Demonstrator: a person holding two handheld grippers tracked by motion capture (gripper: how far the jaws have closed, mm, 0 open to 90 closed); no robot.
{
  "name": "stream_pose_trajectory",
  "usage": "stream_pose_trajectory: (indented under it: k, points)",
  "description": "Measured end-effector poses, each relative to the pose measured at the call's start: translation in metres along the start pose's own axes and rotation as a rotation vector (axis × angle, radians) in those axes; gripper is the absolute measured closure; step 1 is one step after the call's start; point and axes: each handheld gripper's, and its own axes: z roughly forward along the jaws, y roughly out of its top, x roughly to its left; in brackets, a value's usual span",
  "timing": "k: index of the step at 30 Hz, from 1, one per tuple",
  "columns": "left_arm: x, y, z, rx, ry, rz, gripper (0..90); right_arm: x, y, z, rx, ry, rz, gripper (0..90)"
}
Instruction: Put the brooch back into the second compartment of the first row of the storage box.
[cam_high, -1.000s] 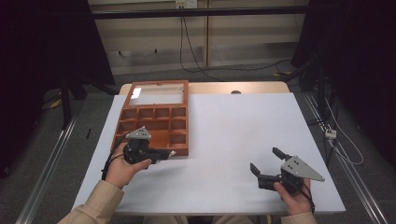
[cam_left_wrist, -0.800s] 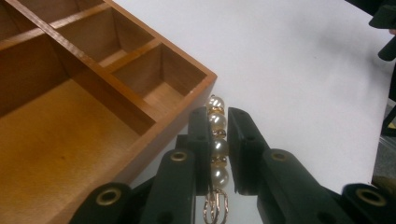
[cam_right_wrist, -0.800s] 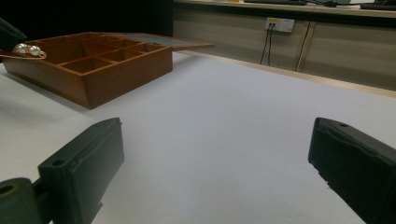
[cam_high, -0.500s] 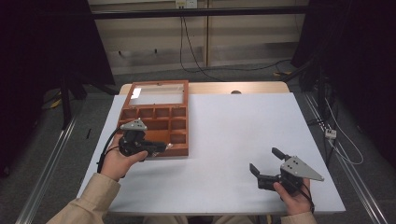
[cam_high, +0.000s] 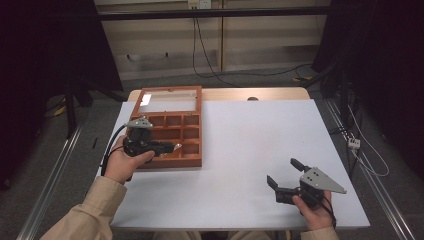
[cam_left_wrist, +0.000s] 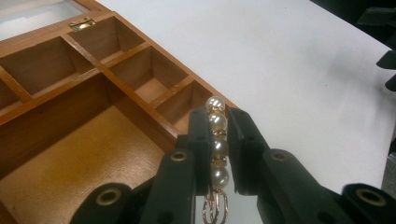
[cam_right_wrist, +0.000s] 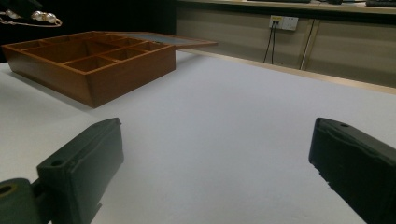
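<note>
1. Room: dim lab, pale cabinet wall at the back with a wall socket (cam_high: 198, 4) and black cables (cam_high: 210, 65) trailing onto the grey floor; dark stands on both sides.
2. Surface: white table (cam_high: 250, 130), wooden strip along the far edge, bare on the right half.
3. Wooden compartment box (cam_high: 170, 132) sits at the table's left, glass lid (cam_high: 167, 100) swung open and lying flat behind it. Visible compartments are empty.
4. Right gripper (cam_high: 287, 176) at the near right corner, low over the table, jaws spread wide with nothing between them, well apart from the box.
5. Left gripper (cam_high: 167, 148) is held above the box's near part, jaws pressed in on a pearl bracelet (cam_left_wrist: 217, 142).
6. Bracelet: the pearl string runs lengthwise between the pads, top pearl poking past the tips, gold clasp rings (cam_left_wrist: 214, 209) hanging at the jaw base. It's clear of the box, above the big near compartment's edge.
</note>
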Motion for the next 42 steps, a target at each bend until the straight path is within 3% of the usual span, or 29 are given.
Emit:
stream_pose_trajectory:
  k: [19, 42]
  points:
    - [0.017, 0.015, -0.003, -0.003, 0.034, -0.030, 80.3, 0.000, 0.000, 0.000, -0.002, 0.003, 0.000, 2.4]
    - [0.042, 0.021, -0.001, -0.021, 0.087, -0.079, 80.3, 0.000, 0.000, 0.000, -0.006, 0.013, 0.009, 2.4]
